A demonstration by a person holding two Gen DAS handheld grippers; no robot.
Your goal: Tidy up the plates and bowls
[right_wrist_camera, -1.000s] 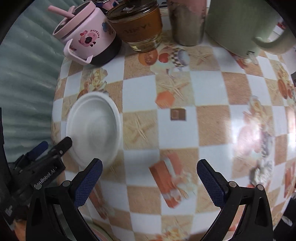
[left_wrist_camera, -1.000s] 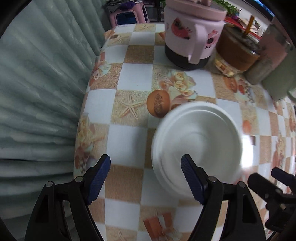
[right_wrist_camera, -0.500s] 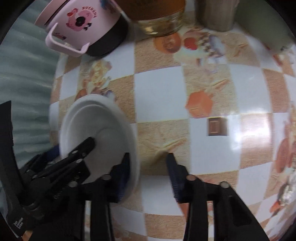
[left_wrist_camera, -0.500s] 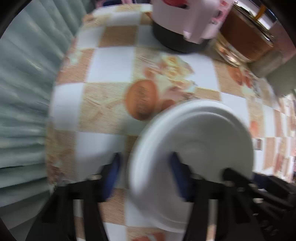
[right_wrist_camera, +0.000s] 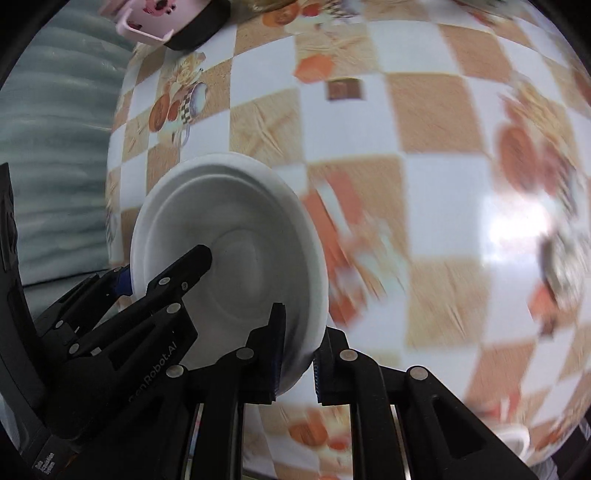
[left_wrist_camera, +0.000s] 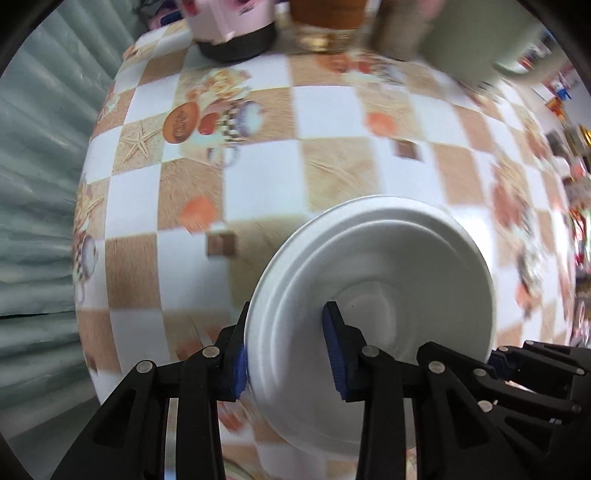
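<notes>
A white bowl (left_wrist_camera: 399, 288) is held between both grippers above the checkered table. My left gripper (left_wrist_camera: 288, 350) is shut on the bowl's left rim, one finger outside the wall and one inside. My right gripper (right_wrist_camera: 297, 350) is shut on the bowl's right rim; the bowl (right_wrist_camera: 236, 236) fills the lower left of the right wrist view, tilted. The left gripper's black body (right_wrist_camera: 147, 302) shows beside it in that view. The right gripper's body shows at the lower right of the left wrist view (left_wrist_camera: 535, 369).
A pink mug with a black base (left_wrist_camera: 236, 33), an amber glass jar (left_wrist_camera: 325, 26) and a pale green mug (left_wrist_camera: 465, 48) stand at the table's far edge. A grey-green curtain (left_wrist_camera: 33, 184) hangs past the table's left edge. The tablecloth (right_wrist_camera: 424, 122) has orange and white squares.
Both grippers closed on the bowl's rim, one on each side. The bowl has left its spot near the pink mug and moved toward the table's middle, both views blurred by motion.
</notes>
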